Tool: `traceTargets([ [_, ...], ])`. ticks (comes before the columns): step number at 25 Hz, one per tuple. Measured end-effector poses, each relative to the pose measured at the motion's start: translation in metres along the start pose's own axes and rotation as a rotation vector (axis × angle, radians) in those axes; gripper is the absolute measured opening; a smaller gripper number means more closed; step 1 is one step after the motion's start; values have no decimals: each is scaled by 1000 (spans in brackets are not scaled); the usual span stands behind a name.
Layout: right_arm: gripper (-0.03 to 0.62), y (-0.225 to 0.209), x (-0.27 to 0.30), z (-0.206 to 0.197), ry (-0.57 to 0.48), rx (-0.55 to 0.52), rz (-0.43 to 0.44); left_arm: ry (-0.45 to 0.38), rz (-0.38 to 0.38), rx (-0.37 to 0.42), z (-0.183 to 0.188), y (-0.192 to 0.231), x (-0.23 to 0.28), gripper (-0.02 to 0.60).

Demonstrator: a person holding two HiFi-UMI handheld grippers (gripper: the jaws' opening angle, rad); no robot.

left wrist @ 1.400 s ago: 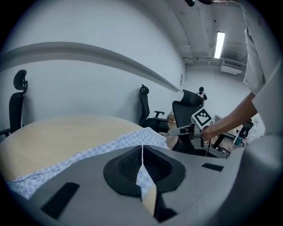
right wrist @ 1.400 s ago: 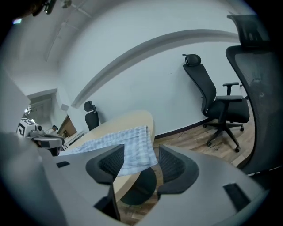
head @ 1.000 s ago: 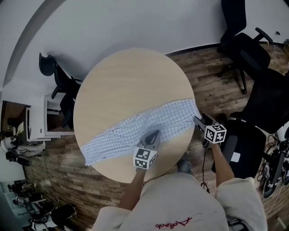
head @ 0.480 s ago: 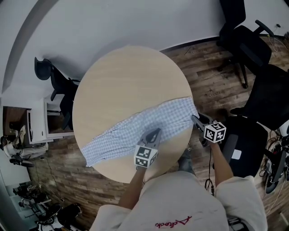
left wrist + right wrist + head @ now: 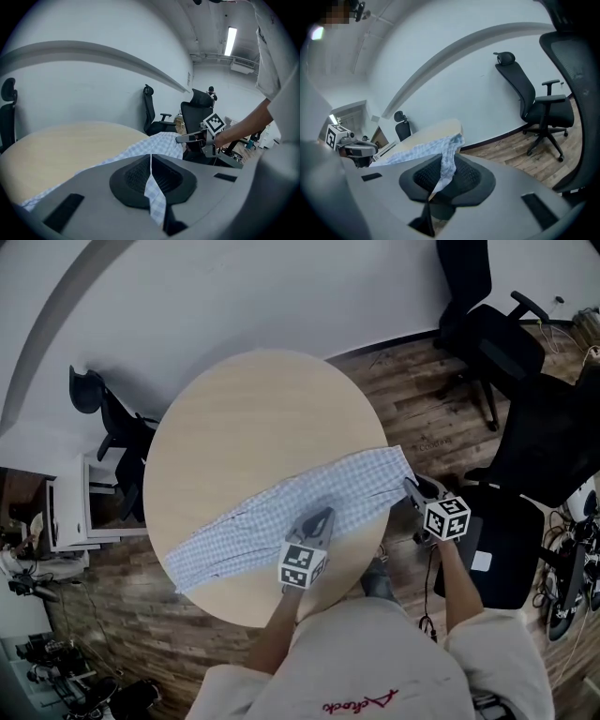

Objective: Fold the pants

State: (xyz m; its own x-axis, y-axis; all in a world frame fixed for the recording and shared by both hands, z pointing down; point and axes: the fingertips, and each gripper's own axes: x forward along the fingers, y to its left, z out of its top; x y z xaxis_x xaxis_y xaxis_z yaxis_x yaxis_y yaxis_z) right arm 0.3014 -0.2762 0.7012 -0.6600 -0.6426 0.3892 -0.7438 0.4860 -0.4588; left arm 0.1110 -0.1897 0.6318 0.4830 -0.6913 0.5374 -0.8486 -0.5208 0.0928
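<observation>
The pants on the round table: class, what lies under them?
Under the pants lies the round table; its bare top shows beside them. The tabletop directly beneath the cloth is covered, so anything there cannot be seen.

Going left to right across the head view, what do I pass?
The black chair by the wall → left gripper → right gripper, its jaws have just been closing with the pants between them → large black office chair. The table and pants span the middle, so I leave them unplaced.
</observation>
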Motion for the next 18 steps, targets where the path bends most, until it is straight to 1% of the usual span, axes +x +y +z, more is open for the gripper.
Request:
traceTargets([
  [3,95,-4,-16,14,-33,-26,-31,-19,-6,-3,-2,-4,-6,37],
  [6,95,7,-26,29,-68,-63,-40,-39,-13,-5,-5,-7,-14,37],
  [12,95,61,-22,60,-134,-164,-37,-94,-8,-19,-11,5,-42,37],
  [18,95,129,-9,73,-132,-279,-27,-166,19,-54,-21,33,-90,37],
])
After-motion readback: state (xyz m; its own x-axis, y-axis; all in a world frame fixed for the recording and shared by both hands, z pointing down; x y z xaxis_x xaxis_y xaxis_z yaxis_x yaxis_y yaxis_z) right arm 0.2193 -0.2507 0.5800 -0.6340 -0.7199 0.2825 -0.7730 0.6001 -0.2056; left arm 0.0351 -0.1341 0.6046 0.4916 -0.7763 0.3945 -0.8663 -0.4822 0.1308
